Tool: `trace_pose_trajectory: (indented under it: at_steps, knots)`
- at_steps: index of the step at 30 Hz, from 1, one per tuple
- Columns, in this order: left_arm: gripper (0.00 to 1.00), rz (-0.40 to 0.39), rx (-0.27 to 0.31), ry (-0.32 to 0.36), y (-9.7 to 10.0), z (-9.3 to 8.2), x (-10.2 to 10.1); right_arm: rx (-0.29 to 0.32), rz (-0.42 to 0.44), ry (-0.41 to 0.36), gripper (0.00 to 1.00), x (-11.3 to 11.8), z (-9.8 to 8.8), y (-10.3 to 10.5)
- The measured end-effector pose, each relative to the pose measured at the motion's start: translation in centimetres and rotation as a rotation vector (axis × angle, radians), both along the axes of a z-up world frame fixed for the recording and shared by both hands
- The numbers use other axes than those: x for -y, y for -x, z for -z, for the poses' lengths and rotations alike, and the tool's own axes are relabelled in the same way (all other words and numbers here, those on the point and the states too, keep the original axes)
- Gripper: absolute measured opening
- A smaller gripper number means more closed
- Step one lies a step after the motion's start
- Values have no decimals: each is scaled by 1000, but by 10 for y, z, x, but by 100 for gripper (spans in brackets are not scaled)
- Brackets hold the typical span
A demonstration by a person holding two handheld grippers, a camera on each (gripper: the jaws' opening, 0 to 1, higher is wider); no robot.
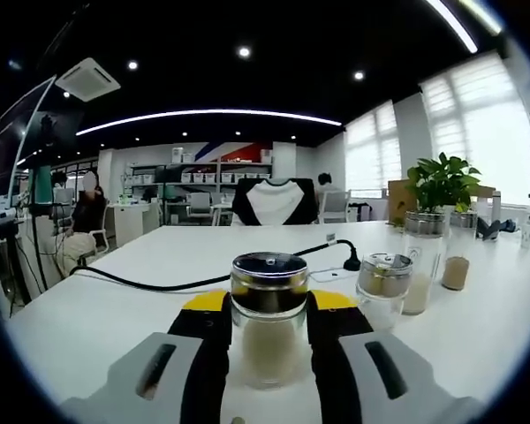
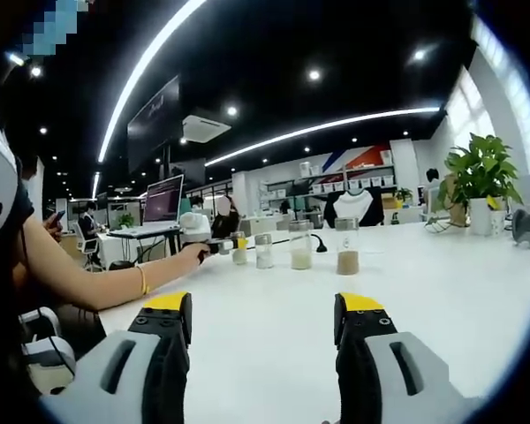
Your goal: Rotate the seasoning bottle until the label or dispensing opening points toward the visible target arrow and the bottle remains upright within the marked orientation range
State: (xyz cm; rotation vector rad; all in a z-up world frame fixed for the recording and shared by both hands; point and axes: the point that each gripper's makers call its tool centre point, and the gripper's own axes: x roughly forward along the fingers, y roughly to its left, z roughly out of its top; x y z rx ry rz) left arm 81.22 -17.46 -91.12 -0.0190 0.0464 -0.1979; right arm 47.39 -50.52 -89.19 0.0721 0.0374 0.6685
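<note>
A glass seasoning bottle [image 1: 268, 269] with a shiny metal lid and pale powder inside stands upright on the white table [image 1: 141, 309]. My left gripper [image 1: 269, 305] is shut on it, its yellow-tipped jaws pressing both sides of the glass. In the right gripper view the same bottle [image 2: 239, 249] is small and far off, held by the left gripper [image 2: 219, 246] in a person's hand. My right gripper [image 2: 265, 322] hovers low over the table, open, with nothing between its jaws.
Three more glass jars [image 1: 384, 287] [image 1: 421, 261] [image 1: 459, 256] stand to the right of the held bottle, in a row [image 2: 300, 245]. A black cable [image 1: 159, 283] crosses the table behind it. A potted plant [image 1: 442, 181] sits at the far right. The person's forearm [image 2: 97, 278] reaches across.
</note>
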Motion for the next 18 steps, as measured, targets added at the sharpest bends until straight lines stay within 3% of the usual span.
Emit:
trace_pose_trajectory:
  at_steps: [6,11,18]
  knots:
    - [35,-17,-2,19,-7,-2,-8,1,-4,17,65,-1,0,2]
    - [35,-18,6,17,19,-7,3,2,-10,19,65,-1,-1,5]
    - [35,-23,38,48,34,-20,7,-6,-26,19,66,-1,-1,6]
